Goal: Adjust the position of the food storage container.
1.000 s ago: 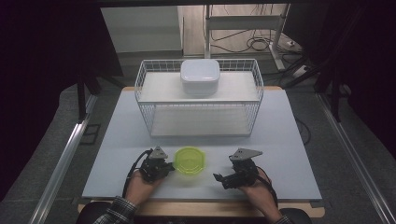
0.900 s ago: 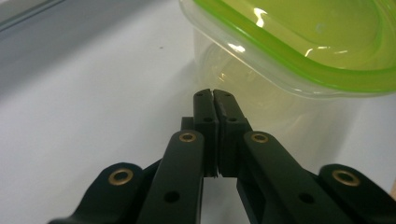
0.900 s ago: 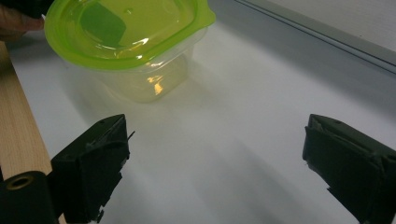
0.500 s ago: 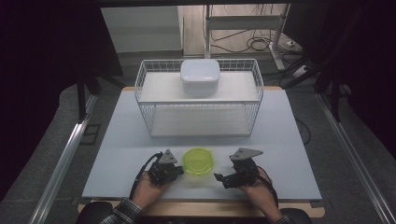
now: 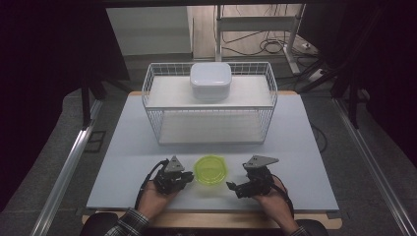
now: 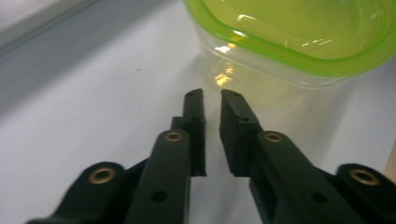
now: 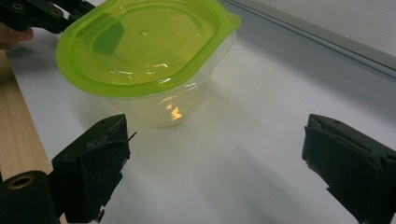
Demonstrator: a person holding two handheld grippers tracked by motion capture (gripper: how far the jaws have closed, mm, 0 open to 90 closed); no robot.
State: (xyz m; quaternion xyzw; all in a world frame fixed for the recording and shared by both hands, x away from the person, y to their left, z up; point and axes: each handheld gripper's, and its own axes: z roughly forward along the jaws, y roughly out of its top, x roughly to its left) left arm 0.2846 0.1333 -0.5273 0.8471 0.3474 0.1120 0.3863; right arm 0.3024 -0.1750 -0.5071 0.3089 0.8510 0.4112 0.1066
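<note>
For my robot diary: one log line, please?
left claw: jaws just opening, empty | right claw: open | green-lidded container: between them, untouched

A pale grey table (image 5: 128, 147) carries a white wire basket (image 5: 210, 123) at its far side and a clear green-lidded container (image 5: 211, 170) near the front edge.
</note>
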